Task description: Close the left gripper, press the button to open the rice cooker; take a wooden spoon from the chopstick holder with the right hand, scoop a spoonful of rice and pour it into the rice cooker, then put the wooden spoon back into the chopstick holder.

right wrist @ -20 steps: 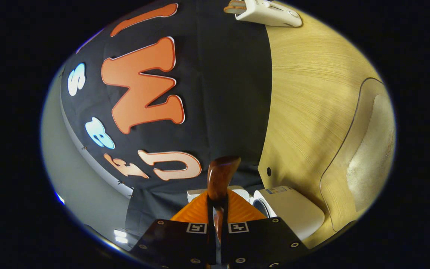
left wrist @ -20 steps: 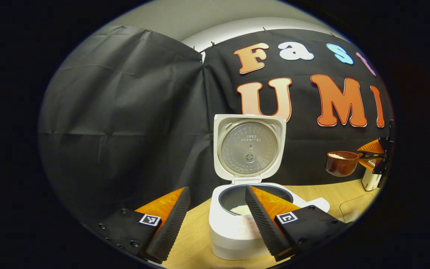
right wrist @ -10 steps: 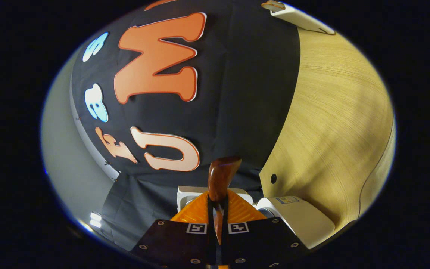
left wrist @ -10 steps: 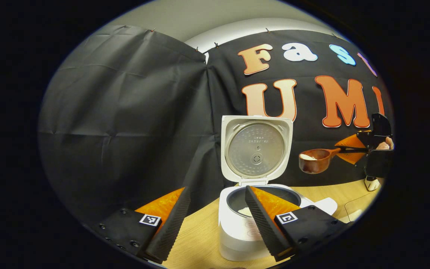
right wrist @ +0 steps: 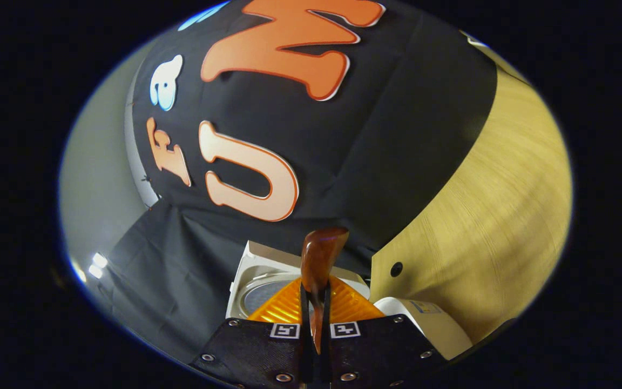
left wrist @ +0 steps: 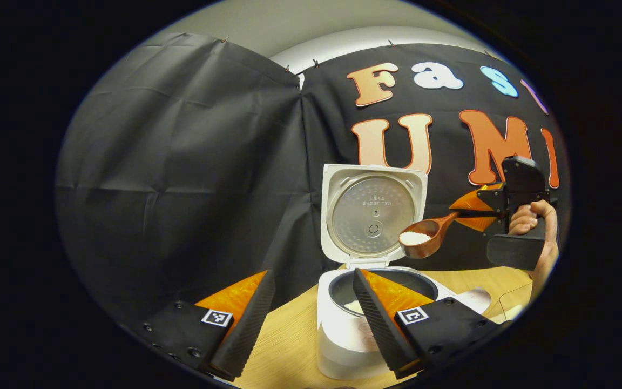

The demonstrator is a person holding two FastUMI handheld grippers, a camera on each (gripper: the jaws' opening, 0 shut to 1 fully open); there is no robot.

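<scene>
My right claw (right wrist: 315,302) is clamped tight on the handle of the wooden spoon (left wrist: 421,239), fingers pressed on either flat side, and I judge that grip right: the spoon is stiff, light and smoothly lacquered, so it could twist if held loosely. Its round bowl carries a small heap of loose white rice (left wrist: 414,236), which will spill at any tilt. It hangs in the air just right of the raised lid, above the open rice cooker (left wrist: 351,329), a glossy white plastic box on the wood-grain tabletop (left wrist: 284,346). My left claw (left wrist: 311,313) hovers wide open, holding nothing.
</scene>
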